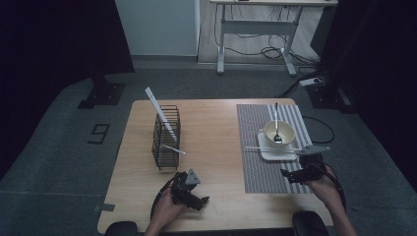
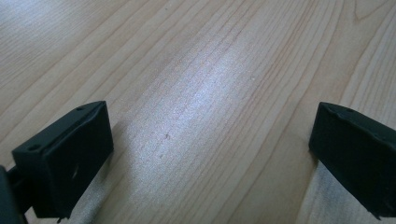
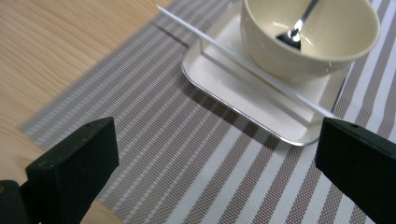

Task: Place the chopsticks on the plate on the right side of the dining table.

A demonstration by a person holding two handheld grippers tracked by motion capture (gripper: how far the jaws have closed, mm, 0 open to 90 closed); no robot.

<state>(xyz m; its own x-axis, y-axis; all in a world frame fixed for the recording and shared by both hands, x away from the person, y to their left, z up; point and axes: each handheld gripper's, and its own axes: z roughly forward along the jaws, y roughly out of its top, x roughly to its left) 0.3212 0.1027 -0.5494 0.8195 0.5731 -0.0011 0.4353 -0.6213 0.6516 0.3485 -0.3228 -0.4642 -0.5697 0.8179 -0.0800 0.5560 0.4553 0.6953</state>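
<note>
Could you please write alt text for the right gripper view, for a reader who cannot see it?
The right gripper, its jaws wide open, hovers over a striped placemat facing a square white plate. On the plate stands a cream bowl holding a spoon; a thin white stick lies across the plate.

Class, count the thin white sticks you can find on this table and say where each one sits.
3. One tall stick leans out of the wire basket; a short one pokes through its front; one lies across the white tray beside the bowl. The basket may hide more.
</note>
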